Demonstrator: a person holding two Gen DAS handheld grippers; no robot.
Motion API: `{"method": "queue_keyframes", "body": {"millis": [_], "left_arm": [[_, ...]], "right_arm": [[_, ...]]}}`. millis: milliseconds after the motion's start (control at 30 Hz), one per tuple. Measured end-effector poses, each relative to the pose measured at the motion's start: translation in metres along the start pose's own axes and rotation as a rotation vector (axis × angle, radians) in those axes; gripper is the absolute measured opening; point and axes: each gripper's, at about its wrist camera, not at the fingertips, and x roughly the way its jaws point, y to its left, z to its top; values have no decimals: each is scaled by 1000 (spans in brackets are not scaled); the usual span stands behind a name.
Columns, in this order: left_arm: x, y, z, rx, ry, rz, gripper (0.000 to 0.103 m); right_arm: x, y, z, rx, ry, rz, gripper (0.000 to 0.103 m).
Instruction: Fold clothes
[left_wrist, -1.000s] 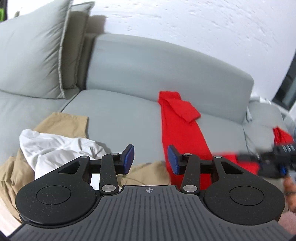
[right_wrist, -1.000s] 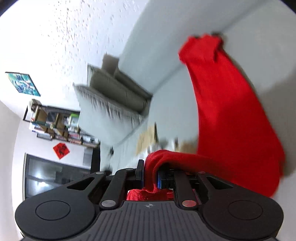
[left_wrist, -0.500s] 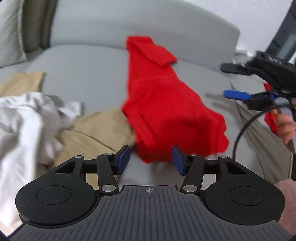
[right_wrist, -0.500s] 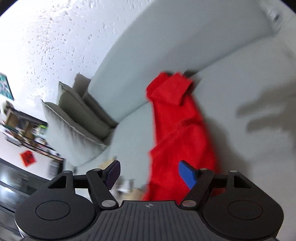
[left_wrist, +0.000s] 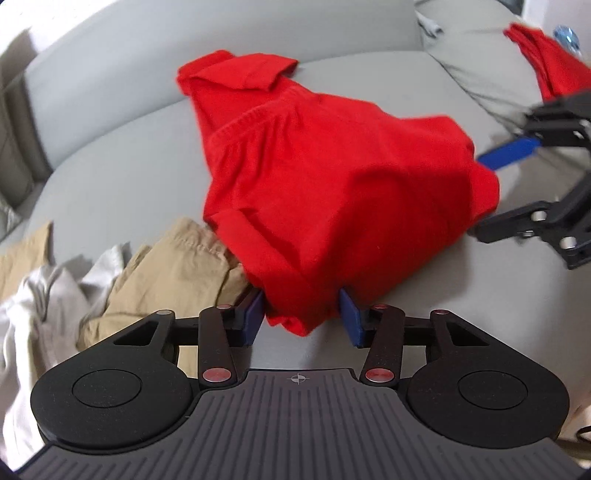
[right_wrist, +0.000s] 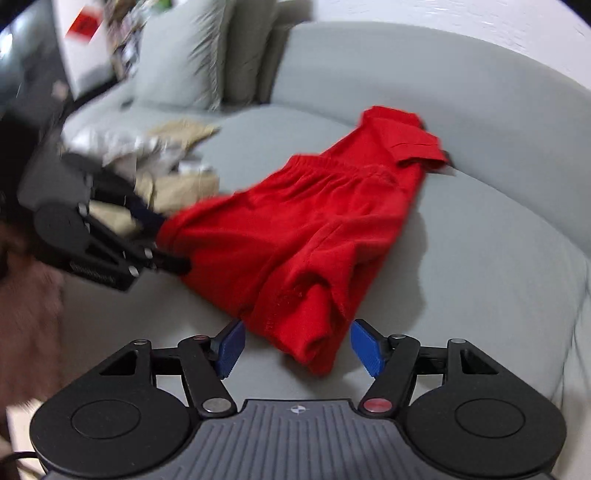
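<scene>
Red shorts (left_wrist: 332, 177) lie crumpled on the grey sofa seat (left_wrist: 122, 147), waistband and one folded end up against the backrest, two bunched corners reaching the seat's front edge. Left gripper (left_wrist: 302, 315) – jaws closing, one bunched corner between the blue pads, the left pad touching cloth; firm grip cannot be told. Right gripper (right_wrist: 297, 345) – jaws closing too, straddling the other corner with clear gaps on both sides, nothing held. Tan trousers (left_wrist: 177, 266) and a white garment (left_wrist: 40, 314) are heaped just beside the shorts toward the seat's left end.
</scene>
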Motion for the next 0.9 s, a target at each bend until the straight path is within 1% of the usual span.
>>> {"method": "queue_keyframes", "body": {"millis": [33,67,100,167,200,233,333,367,500,533,567,600,633,667,700,733,767,800,833,867,900], "left_arm": [[0,0,1,-5,-1,-12,24],[-3,0,3,-9,-3,-15,20],[-5,0,5,-12,-6,-14,15],[-19,1,8,-44,-23,-33,12],[-28,1,9,-70,-33,-60,11],[-32,1,9,-82,-37,-73,11],[-62,-6,3,-187,-55,-196,11],[-71,-10,-2,-213,-58,-232,11],[-84,-26,-34,-280,-6,-313,15],[-80,-33,-48,-279,55,-296,15],[-75,-39,-61,-269,126,-255,15],[-71,-42,-68,-267,175,-224,14],[-69,-41,-77,-292,235,-196,12],[-74,-36,-81,-326,240,-193,12],[-82,-31,-81,-358,214,-203,14],[-90,-26,-81,-390,187,-213,16],[-97,-23,-81,-405,154,-229,17],[-104,-21,-79,-412,118,-247,20],[-112,-22,-77,-407,76,-256,32],[-115,-25,-74,-387,44,-245,38],[-116,-29,-72,-370,33,-225,48]], "right_arm": [[5,-1,4,-7,30,13,22],[10,-3,9,-7,63,31,21],[10,-3,12,-4,70,33,17],[-12,-5,17,7,46,13,15],[-21,-5,15,12,39,11,14],[-35,-8,13,31,32,9,14],[-79,-13,-4,88,37,19,14],[-86,-13,-8,98,39,21,14],[-122,-3,-45,162,60,22,15],[-126,4,-65,174,95,0,16],[-125,8,-80,183,142,-30,16],[-124,11,-93,189,194,-58,16],[-125,12,-104,197,232,-86,17],[-130,14,-111,210,246,-108,17],[-135,15,-118,224,253,-128,17],[-144,16,-121,245,241,-137,23],[-153,16,-122,273,218,-139,26],[-159,16,-120,299,189,-142,33],[-165,16,-118,322,159,-145,40],[-168,16,-113,336,127,-151,43],[-170,16,-111,338,113,-153,46]]}}
